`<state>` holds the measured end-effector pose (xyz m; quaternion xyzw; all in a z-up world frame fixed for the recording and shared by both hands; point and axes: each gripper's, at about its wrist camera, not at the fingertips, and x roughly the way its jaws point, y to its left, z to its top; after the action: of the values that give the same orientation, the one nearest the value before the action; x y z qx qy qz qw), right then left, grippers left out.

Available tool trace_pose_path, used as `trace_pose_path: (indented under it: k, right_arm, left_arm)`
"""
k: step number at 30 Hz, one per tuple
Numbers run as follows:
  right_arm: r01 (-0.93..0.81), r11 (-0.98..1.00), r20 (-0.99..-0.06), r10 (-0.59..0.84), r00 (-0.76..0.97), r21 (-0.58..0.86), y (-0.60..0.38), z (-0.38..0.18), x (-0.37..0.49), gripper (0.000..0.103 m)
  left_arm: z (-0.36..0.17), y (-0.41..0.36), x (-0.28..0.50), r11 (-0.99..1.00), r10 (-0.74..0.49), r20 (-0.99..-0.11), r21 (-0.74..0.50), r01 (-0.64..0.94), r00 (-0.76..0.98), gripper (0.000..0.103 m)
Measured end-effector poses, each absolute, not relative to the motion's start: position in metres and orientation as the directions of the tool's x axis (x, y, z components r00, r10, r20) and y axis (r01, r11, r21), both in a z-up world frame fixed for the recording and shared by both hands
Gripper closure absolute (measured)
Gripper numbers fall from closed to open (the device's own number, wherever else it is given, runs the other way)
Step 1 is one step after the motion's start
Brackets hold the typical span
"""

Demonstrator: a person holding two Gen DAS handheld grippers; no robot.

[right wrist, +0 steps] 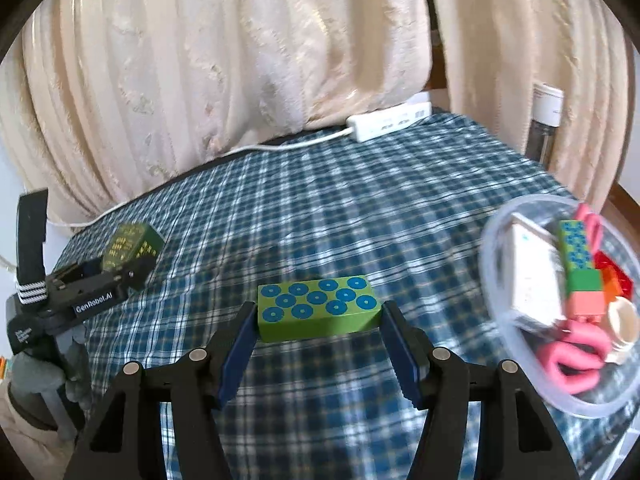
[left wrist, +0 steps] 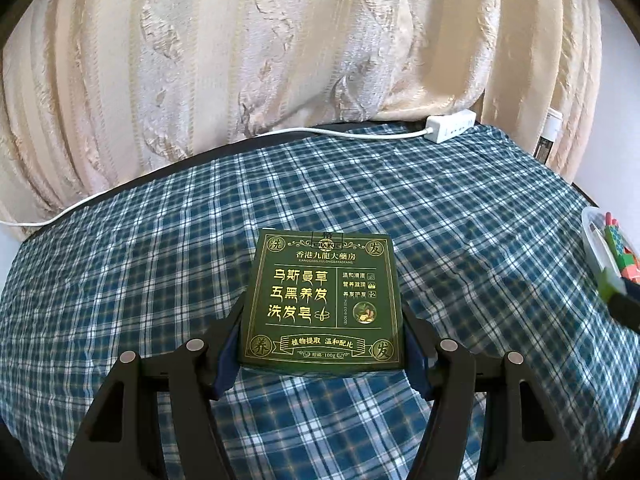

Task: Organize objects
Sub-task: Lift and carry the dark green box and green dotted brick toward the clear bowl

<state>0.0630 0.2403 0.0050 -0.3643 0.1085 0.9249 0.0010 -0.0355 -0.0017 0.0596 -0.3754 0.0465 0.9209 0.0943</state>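
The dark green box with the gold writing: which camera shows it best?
The left wrist view. There the dark green box fills the middle, held between the left gripper's jaws, its gold lettering sharp. The right wrist view shows it only small at the left edge, tilted and blurred, lettering unreadable.

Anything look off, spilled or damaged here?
Nothing stands out. Left tool grips the dark green box, right tool the green dotted block, both intact. The clear bowl is upright with its contents inside. The power strip lies at the table's far edge.
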Motion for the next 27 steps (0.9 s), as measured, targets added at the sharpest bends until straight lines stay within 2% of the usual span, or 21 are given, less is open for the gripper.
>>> trace_pose_path:
  k: [27]
  right_arm:
    - [-0.361, -0.907, -0.620, 0.160, -0.768, 0.214, 0.367, 0.024, 0.123, 0.038]
  left_arm:
    - [0.079, 0.068, -0.014, -0.943, 0.223, -0.690, 0.027, -0.332, -0.688, 0.036]
